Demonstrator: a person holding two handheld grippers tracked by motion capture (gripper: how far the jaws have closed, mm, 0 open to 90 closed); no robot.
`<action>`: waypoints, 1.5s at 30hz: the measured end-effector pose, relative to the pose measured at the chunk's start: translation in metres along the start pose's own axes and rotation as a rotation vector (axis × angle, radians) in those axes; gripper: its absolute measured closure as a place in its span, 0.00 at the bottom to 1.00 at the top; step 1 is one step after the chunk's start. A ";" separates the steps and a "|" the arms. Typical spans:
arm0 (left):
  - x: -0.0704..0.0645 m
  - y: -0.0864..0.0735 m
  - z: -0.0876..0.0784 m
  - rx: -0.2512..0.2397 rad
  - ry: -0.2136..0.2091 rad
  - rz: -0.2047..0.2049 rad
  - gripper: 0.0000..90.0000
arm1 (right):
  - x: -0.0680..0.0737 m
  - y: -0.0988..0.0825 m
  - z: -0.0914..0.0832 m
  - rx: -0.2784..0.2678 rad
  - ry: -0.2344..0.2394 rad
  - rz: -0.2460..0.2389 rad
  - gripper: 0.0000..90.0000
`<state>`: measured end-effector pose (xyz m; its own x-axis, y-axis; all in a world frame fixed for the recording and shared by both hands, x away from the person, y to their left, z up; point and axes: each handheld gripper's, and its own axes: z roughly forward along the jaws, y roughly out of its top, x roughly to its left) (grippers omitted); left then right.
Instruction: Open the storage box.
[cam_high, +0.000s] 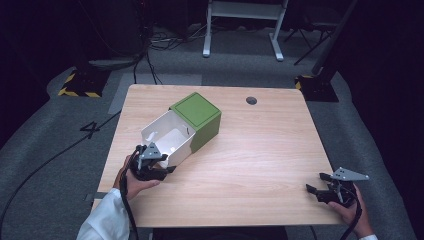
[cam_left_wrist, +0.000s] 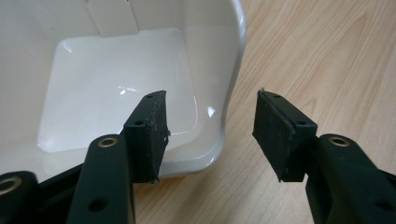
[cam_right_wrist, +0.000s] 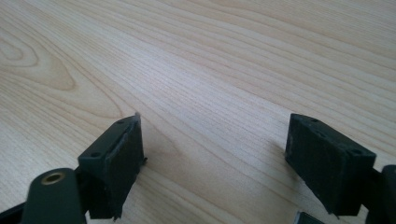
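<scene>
On the wooden table (cam_high: 260, 150), toward its left half, lies a box on its side: green outer shell (cam_high: 198, 116) at the far end, white glossy inner bin (cam_high: 167, 139) with its open mouth turned toward the person's left hand (cam_high: 134, 184).

Left gripper (cam_high: 167, 169) sits at the mouth of the bin. Jaws apart. Left gripper view: one jaw inside the opening, over the white interior (cam_left_wrist: 116, 88); the other outside, over bare wood; the bin's rounded rim (cam_left_wrist: 233, 88) runs between them. Contact with the rim: cannot tell. Nothing clamped.

Right gripper (cam_high: 316, 183) near the table's front right corner, well apart from the box, held in the right hand (cam_high: 352, 210). Jaws wide apart, empty (right gripper view has them just above plain wood grain).

White sleeve (cam_high: 105, 220) at bottom left. Round grommet (cam_high: 251, 100) near the far edge.
</scene>
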<state>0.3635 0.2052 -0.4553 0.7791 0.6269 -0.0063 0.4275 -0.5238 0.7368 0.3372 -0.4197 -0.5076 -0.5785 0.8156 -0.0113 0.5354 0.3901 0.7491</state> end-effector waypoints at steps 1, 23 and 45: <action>0.000 0.000 -0.003 -0.009 0.008 0.002 0.49 | 0.000 0.000 0.000 0.000 0.000 0.000 0.21; -0.005 -0.006 -0.051 -0.046 0.161 0.043 0.24 | 0.000 0.000 0.000 0.000 0.000 0.000 0.22; 0.000 -0.054 -0.050 0.066 0.240 0.023 0.21 | 0.000 0.000 0.000 0.000 0.000 0.000 0.22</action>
<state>0.3177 0.2625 -0.4617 0.6613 0.7291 0.1765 0.4459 -0.5713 0.6891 0.3375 -0.4198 -0.5076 -0.5783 0.8157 -0.0112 0.5354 0.3899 0.7492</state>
